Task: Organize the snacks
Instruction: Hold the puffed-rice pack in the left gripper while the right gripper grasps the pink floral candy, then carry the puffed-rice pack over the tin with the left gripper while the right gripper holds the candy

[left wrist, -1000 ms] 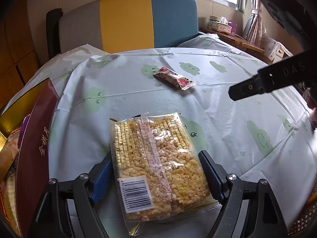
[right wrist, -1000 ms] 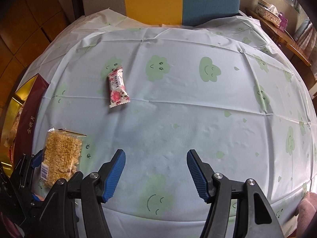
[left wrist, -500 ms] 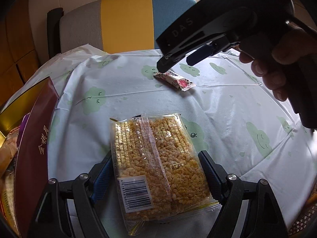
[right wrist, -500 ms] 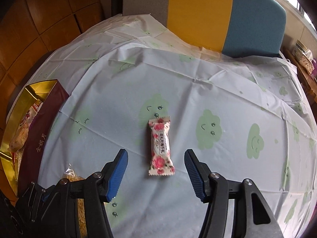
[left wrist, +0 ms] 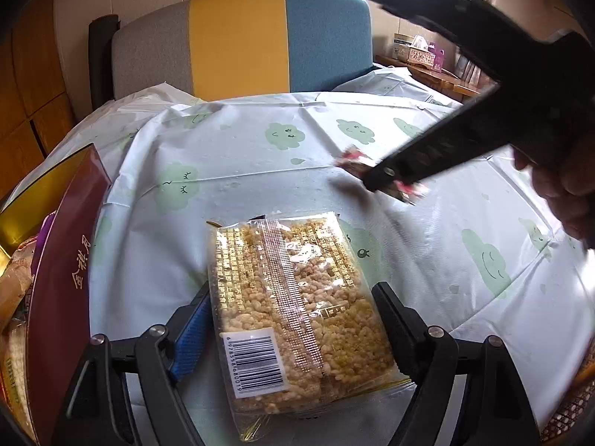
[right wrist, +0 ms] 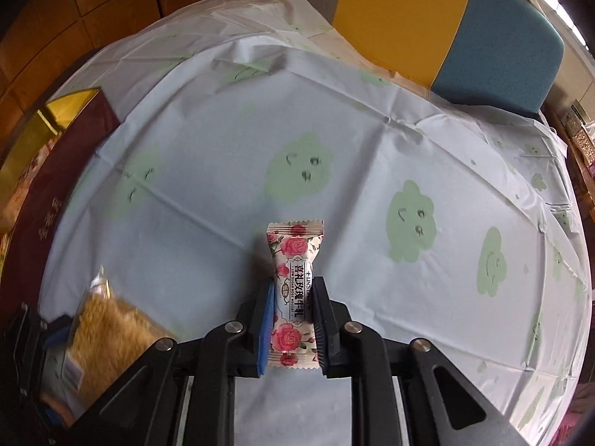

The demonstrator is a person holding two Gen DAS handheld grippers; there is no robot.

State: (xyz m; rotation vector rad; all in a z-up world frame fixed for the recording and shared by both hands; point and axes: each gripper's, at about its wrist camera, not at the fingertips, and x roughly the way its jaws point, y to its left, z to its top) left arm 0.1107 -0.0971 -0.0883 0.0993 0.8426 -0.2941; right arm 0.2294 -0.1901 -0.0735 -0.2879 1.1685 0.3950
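Observation:
A clear packet of yellow rice crisps (left wrist: pixel 293 308) with a barcode label sits lengthwise between my left gripper's (left wrist: pixel 292 293) fingers, which touch both of its long edges. In the right wrist view the same packet (right wrist: pixel 108 327) shows at lower left, blurred. A small rose-printed candy (right wrist: pixel 295 245) stands out from my right gripper (right wrist: pixel 294 286), whose jaws are closing and press on its two sides. In the left wrist view the right gripper's tip (left wrist: pixel 372 182) hangs over the cloth with the blurred candy (left wrist: pixel 351 156) in it, a hand (left wrist: pixel 565 186) holding it.
A maroon and gold box (left wrist: pixel 63 260) holding other snacks stands at the table's left edge. The round table wears a pale cloth with green clouds (left wrist: pixel 241 171). A grey, yellow and blue chair (left wrist: pixel 241 41) stands behind, a side table with a tissue box (left wrist: pixel 420 54) at far right.
The right gripper moved over the candy, came down and shut on it. The left gripper and the rice-crisp packet have not moved.

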